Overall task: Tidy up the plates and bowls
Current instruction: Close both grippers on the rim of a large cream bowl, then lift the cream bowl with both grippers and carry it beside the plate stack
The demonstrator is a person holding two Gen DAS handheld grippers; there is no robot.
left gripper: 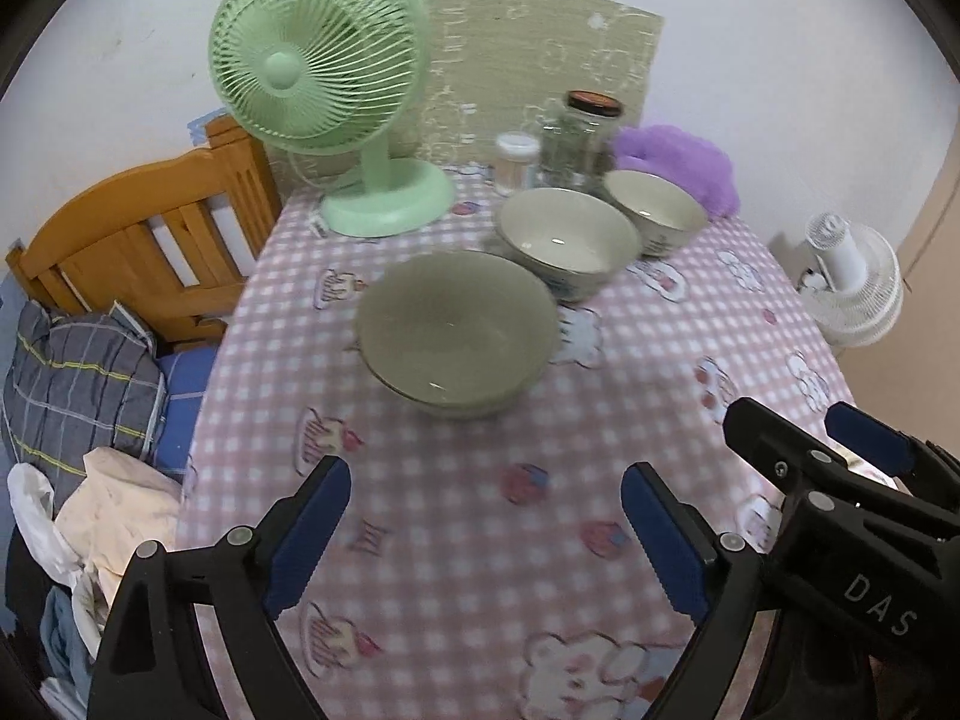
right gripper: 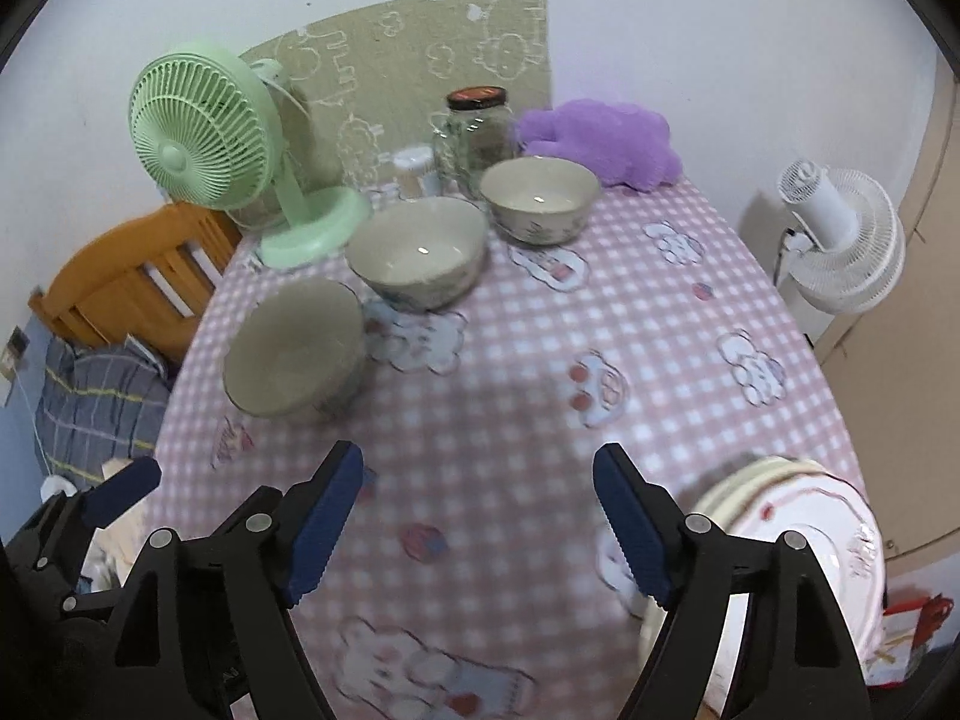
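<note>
Three cream bowls stand in a diagonal row on the pink checked tablecloth [left gripper: 540,420]: a large near bowl [left gripper: 456,330] [right gripper: 294,348], a middle bowl [left gripper: 567,240] [right gripper: 420,249] and a small far bowl [left gripper: 654,210] [right gripper: 540,198]. A stack of white plates [right gripper: 798,516] lies at the table's near right edge, beside my right finger. My left gripper [left gripper: 486,534] is open and empty, above the cloth short of the near bowl. My right gripper [right gripper: 477,525] is open and empty; it also shows at the right of the left wrist view [left gripper: 840,462].
A green desk fan [left gripper: 336,108], a glass jar with dark lid [left gripper: 579,138], a small white-lidded container [left gripper: 516,159] and a purple plush cushion [right gripper: 600,141] stand along the wall. A wooden bed with bedding [left gripper: 138,228] lies left. A white floor fan [right gripper: 840,240] stands right.
</note>
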